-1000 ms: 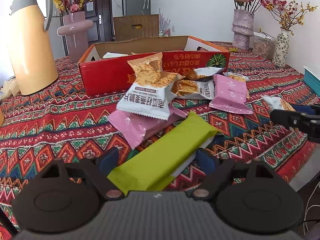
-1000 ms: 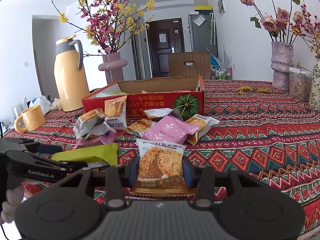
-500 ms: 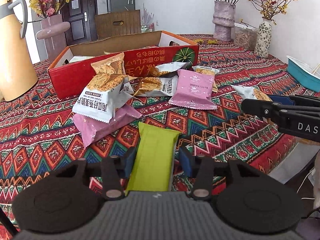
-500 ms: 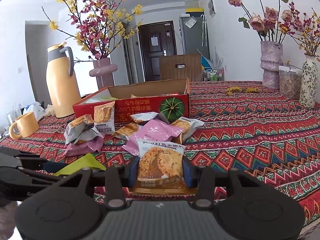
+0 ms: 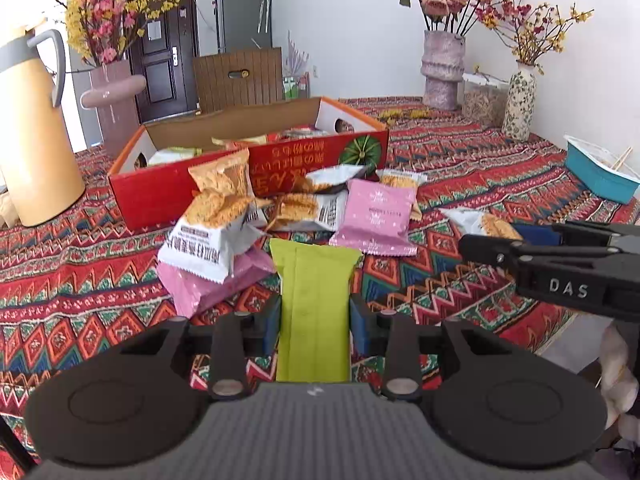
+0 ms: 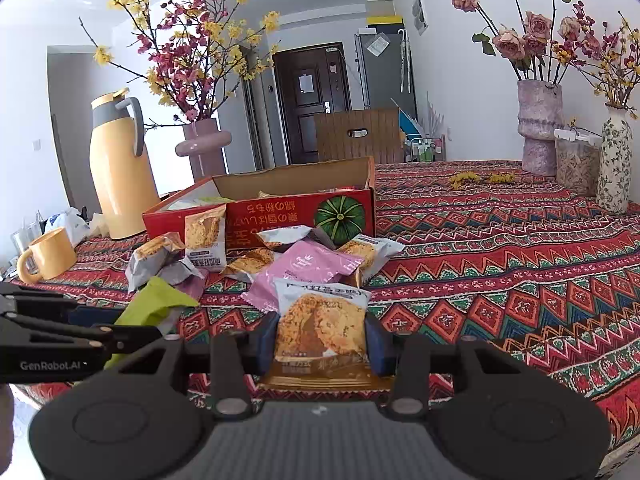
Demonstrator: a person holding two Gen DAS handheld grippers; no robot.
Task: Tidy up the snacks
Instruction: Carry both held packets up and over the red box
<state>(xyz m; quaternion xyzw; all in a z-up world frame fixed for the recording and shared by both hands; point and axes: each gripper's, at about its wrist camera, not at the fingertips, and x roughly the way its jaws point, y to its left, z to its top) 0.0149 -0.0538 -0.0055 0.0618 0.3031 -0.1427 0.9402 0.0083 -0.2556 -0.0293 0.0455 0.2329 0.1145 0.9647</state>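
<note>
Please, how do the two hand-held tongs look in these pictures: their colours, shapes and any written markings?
Both tongs are matte black plastic. Each has two round disc-shaped housings, a grey ribbed body between them, and silver pivot screws. The finger pads are dark blue. The right tongs, seen from the left wrist view, carry white letters "DAS". The left tongs, seen from the right wrist view, carry "GenRobot.AI". No cables or sleeves are clearly visible.

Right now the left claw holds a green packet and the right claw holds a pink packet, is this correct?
Not quite. The left claw does hold the green packet, but the right claw holds a white biscuit packet, not a pink one; the right wrist view shows it.
</note>
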